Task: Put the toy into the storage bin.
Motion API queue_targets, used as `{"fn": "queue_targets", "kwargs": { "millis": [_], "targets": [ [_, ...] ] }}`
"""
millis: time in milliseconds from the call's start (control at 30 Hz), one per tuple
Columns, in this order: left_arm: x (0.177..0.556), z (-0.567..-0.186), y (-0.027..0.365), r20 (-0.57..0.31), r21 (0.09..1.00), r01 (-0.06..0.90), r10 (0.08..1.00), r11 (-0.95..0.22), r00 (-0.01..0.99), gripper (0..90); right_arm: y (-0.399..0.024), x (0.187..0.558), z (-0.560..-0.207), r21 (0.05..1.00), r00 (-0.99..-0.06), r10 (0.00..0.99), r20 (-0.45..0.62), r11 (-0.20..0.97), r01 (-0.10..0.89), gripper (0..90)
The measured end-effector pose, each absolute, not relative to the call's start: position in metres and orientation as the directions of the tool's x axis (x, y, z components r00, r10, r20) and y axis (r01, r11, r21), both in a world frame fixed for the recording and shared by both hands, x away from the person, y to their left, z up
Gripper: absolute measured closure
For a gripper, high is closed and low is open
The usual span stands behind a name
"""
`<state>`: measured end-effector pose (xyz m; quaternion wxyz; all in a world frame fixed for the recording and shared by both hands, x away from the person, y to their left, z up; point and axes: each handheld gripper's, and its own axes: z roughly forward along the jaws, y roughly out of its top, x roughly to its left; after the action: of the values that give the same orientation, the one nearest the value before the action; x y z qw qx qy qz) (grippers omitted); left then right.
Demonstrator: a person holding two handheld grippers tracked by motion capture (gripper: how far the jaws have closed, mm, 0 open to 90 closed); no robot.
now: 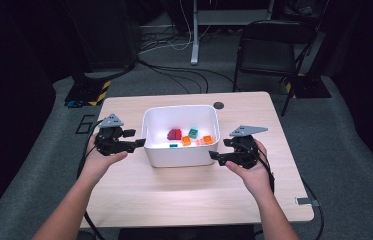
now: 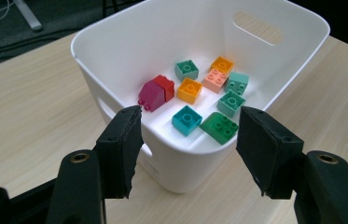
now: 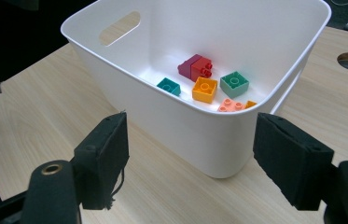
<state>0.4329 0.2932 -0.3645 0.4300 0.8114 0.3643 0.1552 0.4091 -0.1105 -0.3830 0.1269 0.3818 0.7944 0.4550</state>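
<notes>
White bin (image 1: 181, 150) sits between both open grippers (image 1: 138, 142) (image 1: 218, 156)

A white bin (image 1: 174, 155) stands on the wooden table (image 1: 184, 195).

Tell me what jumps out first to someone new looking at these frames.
A white bin sits mid-table on the wooden table, holding a scatter of bright toy bricks in red, orange, teal and green. The left gripper and the right gripper flank its two sides, jaws open and aimed at its walls.
</notes>
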Motion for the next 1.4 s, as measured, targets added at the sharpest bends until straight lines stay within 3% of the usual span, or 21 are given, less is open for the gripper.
{"fn": "queue_targets", "kwargs": {
  "millis": [567,933,1400],
  "targets": [
    [0.422,-0.424,0.320,-0.045,0.820,0.469,0.781,-0.327,0.623,40.0,-0.127,0.419,-0.396,0.801,-0.612,0.773,0.165,0.257,0.540,27.2],
    [0.419,-0.461,0.339,-0.104,0.814,0.518,0.812,-0.261,0.574,39.7,-0.125,0.425,-0.407,0.773,-0.596,0.796,0.103,0.313,0.551,27.4],
    [0.420,-0.484,0.341,-0.083,0.785,0.548,0.827,-0.288,0.555,39.5,-0.141,0.408,-0.434,0.754,-0.572,0.819,0.049,0.346,0.559,27.3]
  ]
}}
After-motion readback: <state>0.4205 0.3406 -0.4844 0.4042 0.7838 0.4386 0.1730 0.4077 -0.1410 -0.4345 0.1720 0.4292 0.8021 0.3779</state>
